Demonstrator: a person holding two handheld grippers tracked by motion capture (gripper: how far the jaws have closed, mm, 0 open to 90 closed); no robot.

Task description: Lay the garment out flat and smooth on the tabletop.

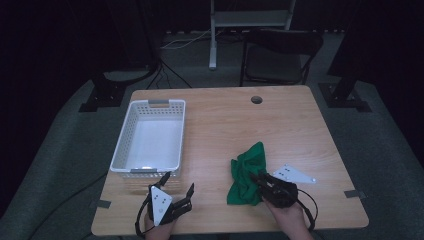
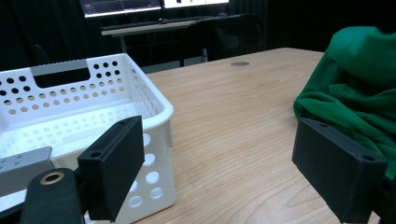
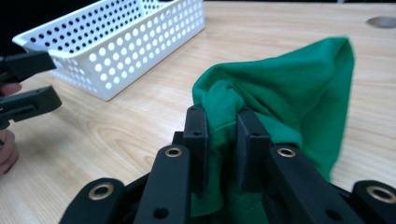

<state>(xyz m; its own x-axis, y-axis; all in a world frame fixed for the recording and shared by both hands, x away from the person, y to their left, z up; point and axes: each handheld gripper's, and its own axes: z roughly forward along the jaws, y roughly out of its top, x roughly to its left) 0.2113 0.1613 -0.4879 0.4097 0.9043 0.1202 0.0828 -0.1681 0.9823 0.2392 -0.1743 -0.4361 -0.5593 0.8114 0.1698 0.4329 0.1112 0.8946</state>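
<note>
Black jaws of the right hand-held gripper [image 3: 219, 140] rise closest in the right gripper view, pinching a fold of the green cloth [image 3: 280, 93] between their pads; the fabric bunches up between them and spreads away over the desk [image 3: 116, 126] beyond. From above, that same right hand-held gripper [image 1: 265, 184] sits at the near right part of the desk [image 1: 280, 120], at the near edge of the cloth [image 1: 246, 172], which lies crumpled right of centre. Just right of the cloth lies a grey plate [image 1: 295, 175], flat on the wood. At the near left, the left hand-held gripper [image 1: 181, 192] rests low over the desk with its jaws spread wide and nothing between them; in the left gripper view its two pads stand far apart, with bare wood between them, the basket [image 2: 93, 93] to one side and the cloth [image 2: 355, 84] to the other. This white perforated basket [image 1: 150, 137] stands on the left part of the desk, just beyond the left gripper, and its inside looks bare. A round hole [image 1: 256, 99] marks the far side of the desk, and a chair [image 1: 280, 55] stands behind it on the floor.
</note>
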